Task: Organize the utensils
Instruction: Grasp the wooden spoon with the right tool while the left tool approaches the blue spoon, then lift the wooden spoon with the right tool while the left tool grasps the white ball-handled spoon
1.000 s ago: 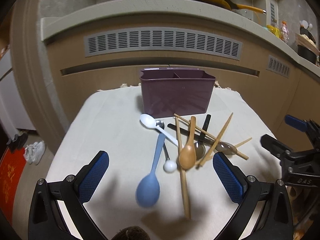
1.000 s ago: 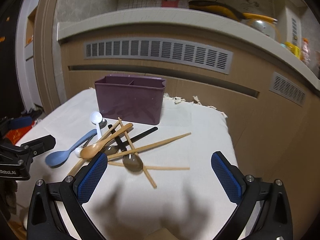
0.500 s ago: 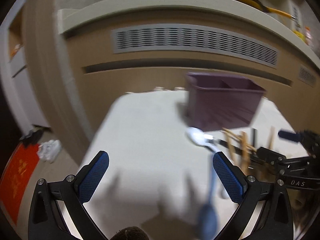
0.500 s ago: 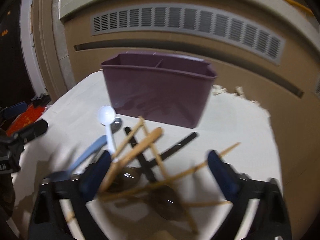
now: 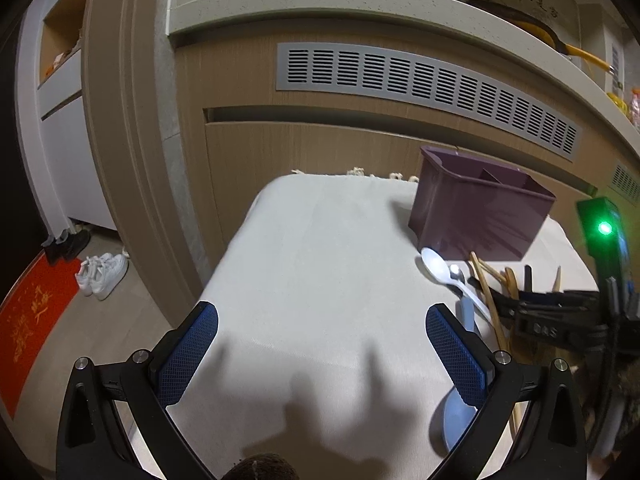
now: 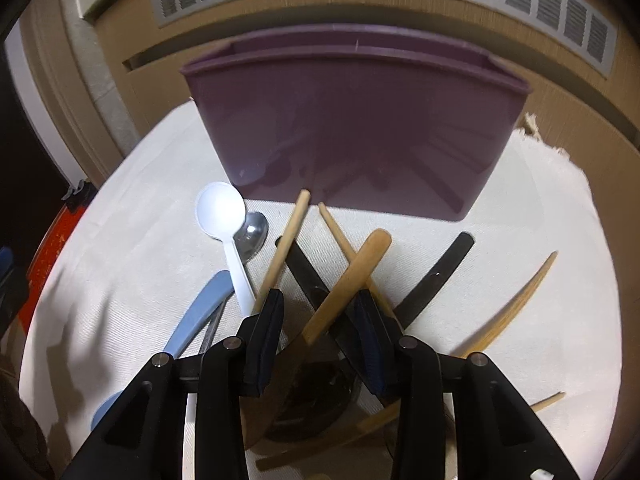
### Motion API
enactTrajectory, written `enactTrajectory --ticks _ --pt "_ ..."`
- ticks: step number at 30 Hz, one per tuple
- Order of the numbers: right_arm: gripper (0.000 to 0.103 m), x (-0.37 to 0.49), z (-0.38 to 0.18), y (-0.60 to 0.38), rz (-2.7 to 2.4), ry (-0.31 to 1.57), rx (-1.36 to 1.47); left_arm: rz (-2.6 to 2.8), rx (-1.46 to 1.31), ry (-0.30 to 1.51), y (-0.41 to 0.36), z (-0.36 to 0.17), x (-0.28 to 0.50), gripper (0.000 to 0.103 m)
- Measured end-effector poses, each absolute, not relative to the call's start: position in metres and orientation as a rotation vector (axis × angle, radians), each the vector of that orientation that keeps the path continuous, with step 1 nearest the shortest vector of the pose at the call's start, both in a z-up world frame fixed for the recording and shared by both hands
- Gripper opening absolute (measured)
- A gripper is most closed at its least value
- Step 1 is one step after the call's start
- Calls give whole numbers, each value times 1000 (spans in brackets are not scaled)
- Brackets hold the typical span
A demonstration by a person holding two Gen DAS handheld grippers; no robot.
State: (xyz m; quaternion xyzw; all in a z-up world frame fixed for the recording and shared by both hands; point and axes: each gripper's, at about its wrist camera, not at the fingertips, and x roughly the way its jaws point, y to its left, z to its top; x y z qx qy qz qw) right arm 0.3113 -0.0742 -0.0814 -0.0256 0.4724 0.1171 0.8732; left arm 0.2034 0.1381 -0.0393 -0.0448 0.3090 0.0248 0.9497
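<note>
Utensil pile on the cloth-covered table [image 5: 320, 264], directly in front of the purple caddy [image 6: 352, 120]. In the right wrist view the wooden spoon [image 6: 344, 284] runs diagonally between the two pads of the right gripper [image 6: 320, 344], its handle end pointing toward the caddy; the jaws are narrowed around its shaft, though whether both pads actually press on it cannot be told, since the bowl end is hidden under the gripper body. Beside it lie the white spoon [image 6: 222, 216], a metal spoon [image 6: 252, 236] partly covered by the white one, a blue spoon [image 6: 200, 312] cut off behind the left finger, crossed chopsticks [image 6: 286, 240] and black utensils [image 6: 436, 276] whose working ends are hidden.

In the left wrist view the left gripper [image 5: 320, 356] hangs over bare cloth with its jaws spread wide and nothing between them. The caddy [image 5: 480, 212] shows two compartments; their contents cannot be made out. The right gripper [image 5: 560, 320] enters from the right edge, bearing raised letters that are blurred, roughly "DAS", and a lit green lamp [image 5: 604, 228].

Background: a vent grille [image 5: 424, 88], white shoes [image 5: 102, 272] on the floor and a red mat [image 5: 28, 320] with gold characters too small to read.
</note>
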Motion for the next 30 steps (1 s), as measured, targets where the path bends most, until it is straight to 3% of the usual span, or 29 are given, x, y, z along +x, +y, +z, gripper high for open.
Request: enactTrajectory --ticks 4,15,18,20,23,27,30 --pt "12 310 -79 -79 280 991 -69 2 -92 648 132 -41 203 103" --pt "11 273 -45 -135 299 909 -41 -157 -107 819 93 -60 219 103" --pt "12 268 -42 -143 301 897 -33 -193 -43 836 74 -61 224 99" --pt "11 262 -43 -150 315 893 -29 -233 -23 853 63 -61 227 76" --pt "12 253 -47 -159 333 886 -16 -300 -17 896 48 -63 238 58" --pt "12 249 -48 -165 352 867 10 -319 58 932 26 -66 255 54" --pt "12 249 -49 -169 360 865 30 -291 102 956 20 -70 270 43"
